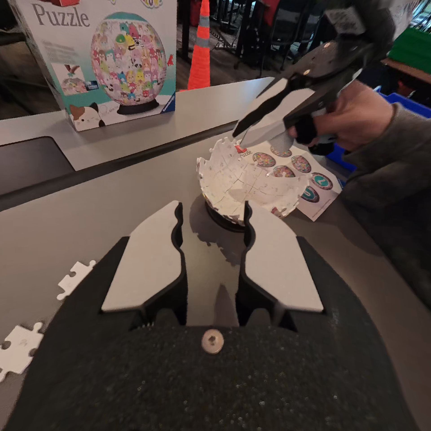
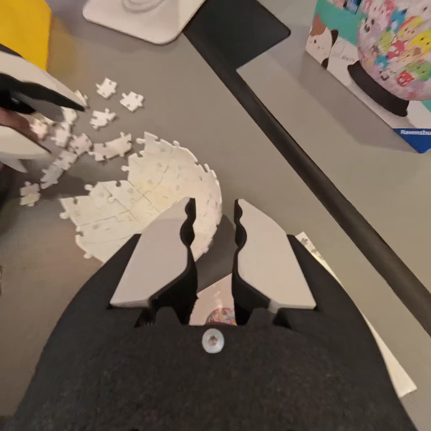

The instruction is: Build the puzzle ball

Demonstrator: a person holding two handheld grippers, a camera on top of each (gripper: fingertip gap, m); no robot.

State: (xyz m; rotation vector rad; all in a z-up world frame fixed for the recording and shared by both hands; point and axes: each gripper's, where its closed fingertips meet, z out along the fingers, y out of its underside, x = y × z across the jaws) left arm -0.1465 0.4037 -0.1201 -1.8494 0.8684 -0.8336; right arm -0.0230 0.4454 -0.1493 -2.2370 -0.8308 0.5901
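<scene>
Both your left gripper [image 1: 213, 207] and right gripper [image 2: 213, 203] hang open, empty; fetch a loose piece [image 2: 131, 100] for the half-built ball [image 1: 242, 184].

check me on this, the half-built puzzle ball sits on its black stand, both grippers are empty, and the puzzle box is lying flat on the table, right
Not quite: the puzzle box stands upright on the table, as the left wrist view shows. The rest holds: the half-built puzzle ball sits on its black stand, and the left gripper and right gripper are empty.
</scene>
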